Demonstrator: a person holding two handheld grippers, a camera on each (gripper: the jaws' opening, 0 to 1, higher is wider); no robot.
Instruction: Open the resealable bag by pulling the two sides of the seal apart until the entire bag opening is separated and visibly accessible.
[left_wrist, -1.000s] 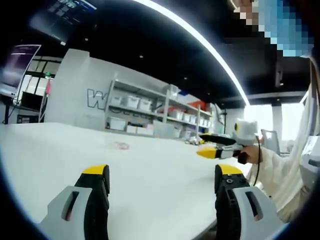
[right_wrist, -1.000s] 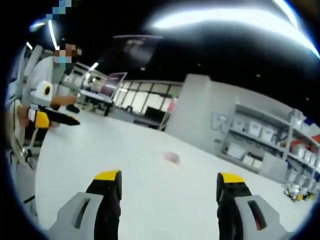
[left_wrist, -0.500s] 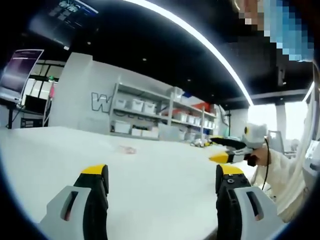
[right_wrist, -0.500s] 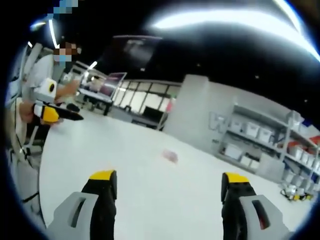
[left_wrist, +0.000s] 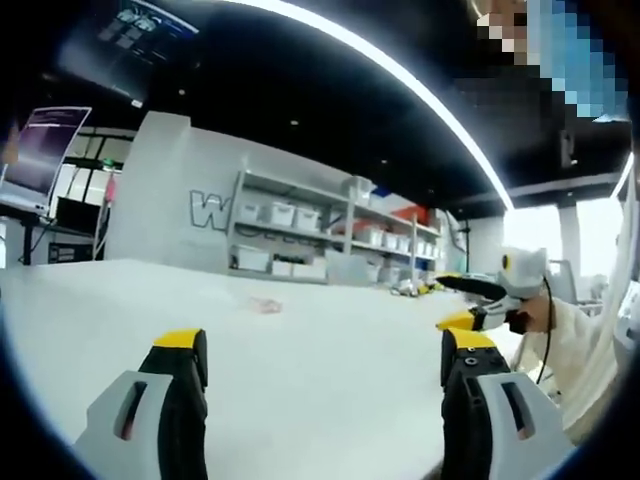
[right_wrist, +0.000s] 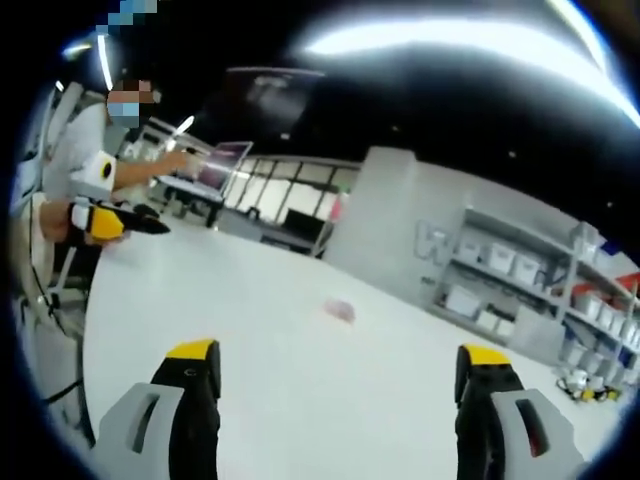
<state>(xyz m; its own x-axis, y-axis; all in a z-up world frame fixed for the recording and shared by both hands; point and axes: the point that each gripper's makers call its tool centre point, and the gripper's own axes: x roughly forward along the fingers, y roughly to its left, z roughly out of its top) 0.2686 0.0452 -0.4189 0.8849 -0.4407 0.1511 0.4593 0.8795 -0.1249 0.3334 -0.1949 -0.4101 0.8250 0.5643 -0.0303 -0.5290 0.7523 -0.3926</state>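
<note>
The small bag (left_wrist: 265, 304) lay flat on the white table (left_wrist: 330, 380), far from both tools. The left gripper (left_wrist: 320, 345) had its jaws spread wide and held nothing. The right gripper (right_wrist: 340, 360) was the same. The bag looked thin and light, so a bad pinch could just push it away.

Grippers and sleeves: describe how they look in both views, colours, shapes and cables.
Each tool has two black jaws with yellow tips and pale grey side plates bearing a dark slot. The left tool and the right tool look alike. In the left gripper view the other tool's white body carries a round lens; a black cable hangs below it. The person's sleeve is off-white.
</note>
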